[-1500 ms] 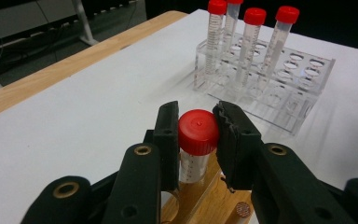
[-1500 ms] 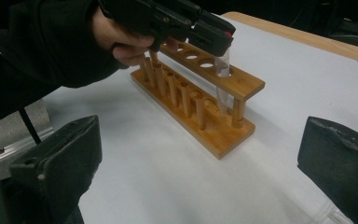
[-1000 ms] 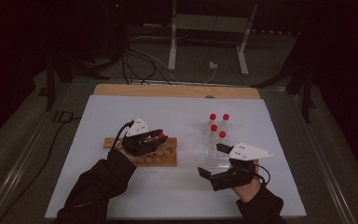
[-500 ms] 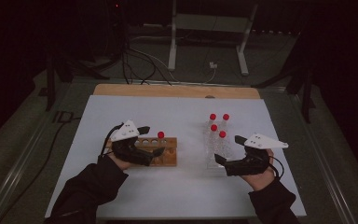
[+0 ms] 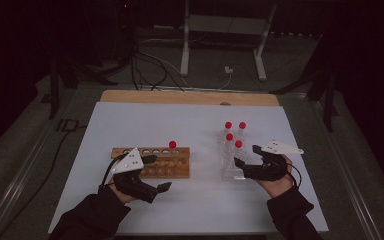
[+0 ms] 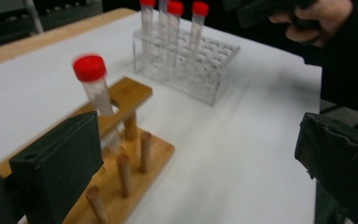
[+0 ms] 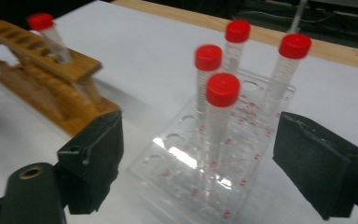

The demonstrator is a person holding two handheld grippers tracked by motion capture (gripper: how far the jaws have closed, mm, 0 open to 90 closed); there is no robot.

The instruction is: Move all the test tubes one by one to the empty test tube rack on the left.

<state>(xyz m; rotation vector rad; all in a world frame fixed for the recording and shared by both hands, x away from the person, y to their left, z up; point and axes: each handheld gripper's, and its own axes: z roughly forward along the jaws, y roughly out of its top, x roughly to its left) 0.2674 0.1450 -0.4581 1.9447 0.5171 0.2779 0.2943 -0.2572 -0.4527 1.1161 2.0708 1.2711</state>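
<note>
Left gripper point(image 5: 161, 173) sits just in front of wooden rack point(image 5: 180, 164), jaws just opened wide w/ nothing between; one red-capped tube point(image 5: 172, 147) stands in rack's right end. Right gripper point(image 5: 244, 155) is right of wooden rack at clear rack point(image 5: 228, 172), jaws apart but closing in, nearest of 4 red-capped tubes point(image 7: 222, 109) between them, not touched.

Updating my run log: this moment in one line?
left claw: just opening, empty | right claw: just closing, empty, at clear rack | wooden rack: one tube
</note>
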